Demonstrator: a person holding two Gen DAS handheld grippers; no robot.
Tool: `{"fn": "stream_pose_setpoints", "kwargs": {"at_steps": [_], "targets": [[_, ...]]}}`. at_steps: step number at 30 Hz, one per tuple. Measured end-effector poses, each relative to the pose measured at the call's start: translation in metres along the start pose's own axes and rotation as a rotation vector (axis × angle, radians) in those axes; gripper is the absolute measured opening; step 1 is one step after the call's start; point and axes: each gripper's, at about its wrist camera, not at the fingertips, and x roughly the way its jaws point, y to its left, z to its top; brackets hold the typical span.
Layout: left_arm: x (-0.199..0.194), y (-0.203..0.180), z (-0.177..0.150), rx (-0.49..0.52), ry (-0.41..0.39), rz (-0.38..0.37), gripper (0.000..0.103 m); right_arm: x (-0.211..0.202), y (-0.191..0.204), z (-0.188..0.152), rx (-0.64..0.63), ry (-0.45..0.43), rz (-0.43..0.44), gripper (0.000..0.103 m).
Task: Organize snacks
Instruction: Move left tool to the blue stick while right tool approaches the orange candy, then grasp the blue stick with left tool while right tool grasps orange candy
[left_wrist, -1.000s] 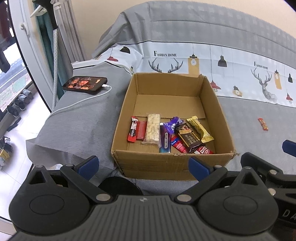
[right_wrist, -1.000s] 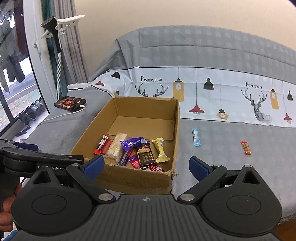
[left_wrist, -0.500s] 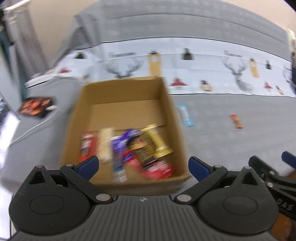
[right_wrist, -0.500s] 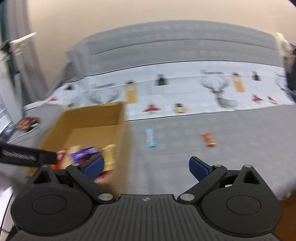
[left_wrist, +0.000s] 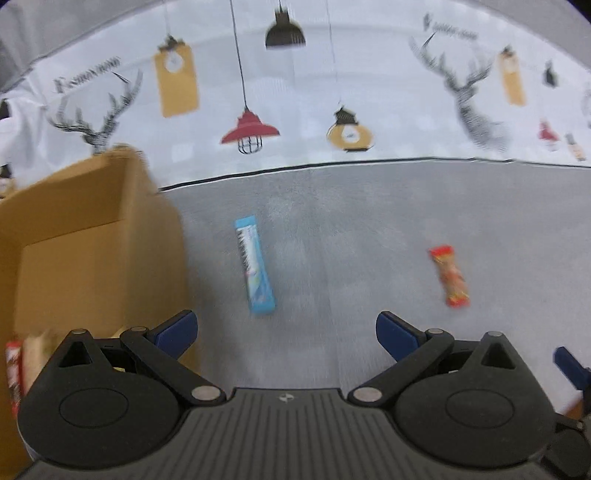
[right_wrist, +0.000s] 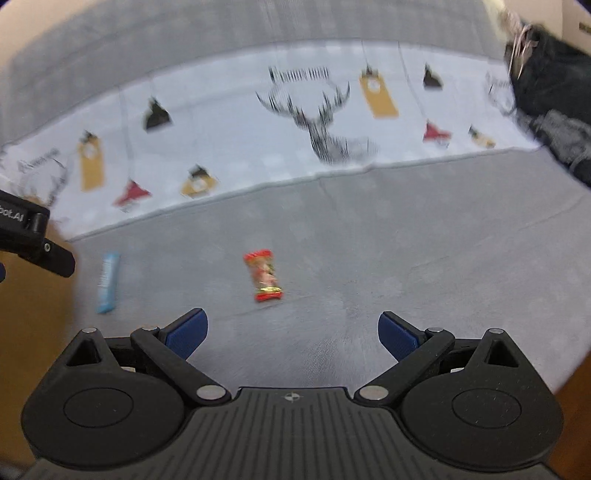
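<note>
My left black two-finger gripper with blue fingertip pads (left_wrist: 286, 334) fills the bottom of its wrist view, jaws spread wide with nothing between them, one pad (left_wrist: 176, 331) at lower left and the other at lower right. My right black gripper with the same blue pads (right_wrist: 292, 332) sits likewise along the bottom of its own view, jaws parted and empty. At the left edge of the right wrist view, part of the left gripper's black body juts in.

The bedsheet (left_wrist: 369, 206) was matt grey cloth, the box (left_wrist: 92, 240) plain matt cardboard, and both snack wrappers (left_wrist: 255, 266) (right_wrist: 264, 277) (blurred) looked glossy.
</note>
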Motion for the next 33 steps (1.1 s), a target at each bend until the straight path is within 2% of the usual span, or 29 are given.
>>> {"fn": "stream_pose_setpoints", "kwargs": {"at_steps": [4,7,9,10,11,14,20,30,31,32,33], "targets": [[0.064,-0.003,0.019,-0.028,0.052,0.072,0.103,0.06,0.007,0.016,-0.028,0.056,0.029,0.099],[0.098,0.007,0.026,-0.081,0.089,0.08,0.103,0.097,0.02,0.026,-0.063,0.081,0.052,0.099],[0.113,0.011,0.029,-0.084,0.095,0.066,0.103,0.118,0.027,0.028,-0.099,0.096,0.023,0.102],[0.118,0.012,0.028,-0.079,0.092,0.061,0.103,0.125,0.03,0.026,-0.125,0.073,0.006,0.103],[0.12,0.015,0.028,-0.092,0.073,0.038,0.103,0.127,0.031,0.025,-0.147,0.039,0.006,0.103],[0.127,0.029,0.028,-0.167,0.057,-0.03,0.103,0.129,0.028,0.026,-0.141,0.013,0.022,0.103],[0.127,0.029,0.027,-0.165,0.035,-0.029,0.103,0.13,0.028,0.027,-0.145,-0.002,0.018,0.103],[0.129,0.027,0.029,-0.168,0.043,-0.032,0.103,0.128,0.03,0.026,-0.136,0.004,0.003,0.103],[0.129,0.027,0.029,-0.168,0.045,-0.03,0.102,0.127,0.03,0.026,-0.138,0.003,0.005,0.102],[0.127,0.028,0.03,-0.174,0.044,-0.023,0.095,0.125,0.031,0.026,-0.142,-0.001,0.011,0.093],[0.122,0.03,0.03,-0.191,0.03,-0.019,0.072,0.122,0.032,0.026,-0.15,-0.012,0.019,0.069]]}}
